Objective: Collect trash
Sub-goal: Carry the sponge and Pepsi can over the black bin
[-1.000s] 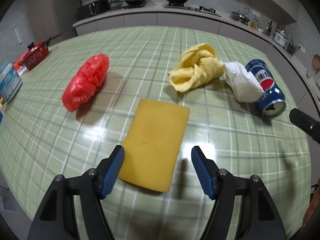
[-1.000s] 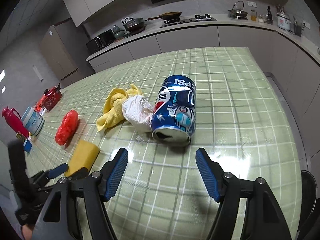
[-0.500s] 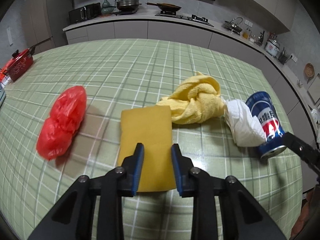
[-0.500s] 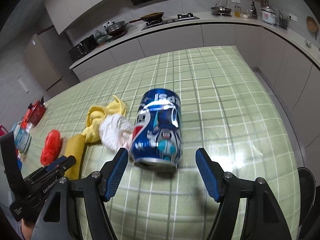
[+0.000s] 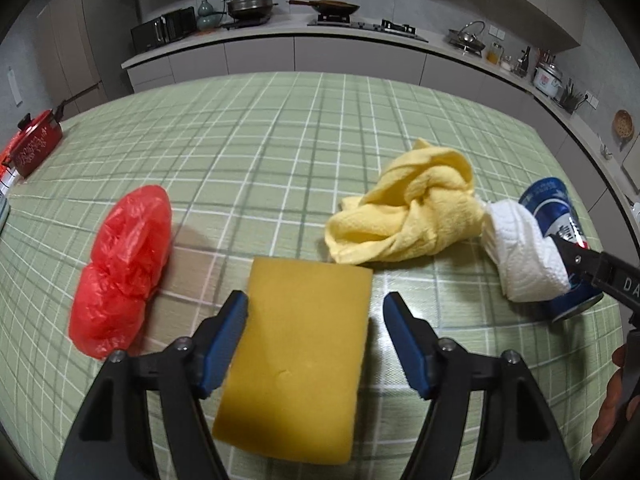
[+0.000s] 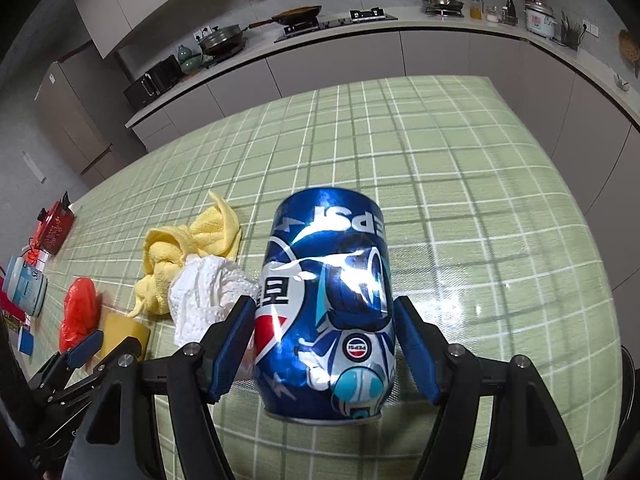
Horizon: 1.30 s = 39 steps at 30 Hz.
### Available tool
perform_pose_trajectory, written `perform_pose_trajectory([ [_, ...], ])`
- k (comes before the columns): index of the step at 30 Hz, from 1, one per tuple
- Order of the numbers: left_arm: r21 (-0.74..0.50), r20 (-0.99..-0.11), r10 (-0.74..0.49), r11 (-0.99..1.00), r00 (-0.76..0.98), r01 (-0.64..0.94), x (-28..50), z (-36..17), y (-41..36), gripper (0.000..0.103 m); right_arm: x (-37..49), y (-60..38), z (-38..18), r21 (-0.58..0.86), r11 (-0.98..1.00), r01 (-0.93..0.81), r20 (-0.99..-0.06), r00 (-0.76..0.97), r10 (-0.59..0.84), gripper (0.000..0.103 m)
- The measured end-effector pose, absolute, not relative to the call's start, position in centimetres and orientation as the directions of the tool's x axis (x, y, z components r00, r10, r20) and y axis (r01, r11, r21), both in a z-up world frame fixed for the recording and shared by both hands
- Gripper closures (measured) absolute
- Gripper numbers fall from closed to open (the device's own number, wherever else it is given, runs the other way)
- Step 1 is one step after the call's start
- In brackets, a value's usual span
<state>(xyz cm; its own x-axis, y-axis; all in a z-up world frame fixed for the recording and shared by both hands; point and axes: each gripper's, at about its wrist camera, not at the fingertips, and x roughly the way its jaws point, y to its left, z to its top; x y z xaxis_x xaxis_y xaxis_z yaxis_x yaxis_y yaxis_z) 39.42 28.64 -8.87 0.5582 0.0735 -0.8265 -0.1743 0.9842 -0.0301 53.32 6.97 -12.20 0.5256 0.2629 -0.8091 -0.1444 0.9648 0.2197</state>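
Right tool (image 6: 324, 350) stands wide, one blue pad each side of the can (image 6: 326, 320), which lies on its side on the green checked tabletop (image 6: 460, 200), open end toward the camera. Pads look just clear of the can's walls, not pressing yet. Judged step: lining up to pick the can as trash. Next move calls for closing squarely across the can's body, gently, since a thin can on its side may roll or dent, then lifting w/o dragging the tissue.

Tissue wad (image 6: 204, 284) touches the can's left side; yellow cloth (image 6: 188, 240) bunched just beyond it.

Left tool (image 5: 316, 340) also wide, its jaws having just reopened; nothing gripped. Sponge (image 5: 296, 368), a flat yellow rectangle, lies on the tabletop between and below the pads, apart from both. Likely it is set to grab the sponge or wait its turn; can't tell which.

Red plastic bag (image 5: 120, 268), crumpled, sits near the sponge's left. Farther left at the tabletop edge, a red pot (image 5: 34, 148). From the left view the right tool's dark tip shows in front of the can. Behind everything, a kitchen worktop w/ stove, pans, kettle.
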Motion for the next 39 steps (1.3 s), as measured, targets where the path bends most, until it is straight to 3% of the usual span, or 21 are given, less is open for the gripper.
perform_pose_trajectory([
  [3,-0.037,-0.829,0.067,0.984,0.555,-0.174,39.2,-9.2,28.9,0.045,53.7,7.1,-13.0,0.219,0.966,-0.138,-0.824,0.505,0.259,0.031],
  [11,-0.091,-0.818,0.03,0.979,0.575,-0.181,38.1,-8.5,29.7,0.06,52.9,7.4,-12.8,0.226,0.96,-0.164,-0.796,0.537,0.279,0.035],
  [24,-0.156,-0.759,-0.025,0.977,0.651,-0.145,36.0,-4.2,27.2,0.062,48.3,4.1,-9.5,0.254,0.949,-0.185,-0.744,0.59,0.314,0.035],
  [39,-0.164,-0.791,-0.077,0.983,0.607,-0.088,31.6,-6.1,21.2,0.062,41.6,-0.3,-8.7,0.269,0.941,-0.207,-0.734,0.588,0.339,0.035],
])
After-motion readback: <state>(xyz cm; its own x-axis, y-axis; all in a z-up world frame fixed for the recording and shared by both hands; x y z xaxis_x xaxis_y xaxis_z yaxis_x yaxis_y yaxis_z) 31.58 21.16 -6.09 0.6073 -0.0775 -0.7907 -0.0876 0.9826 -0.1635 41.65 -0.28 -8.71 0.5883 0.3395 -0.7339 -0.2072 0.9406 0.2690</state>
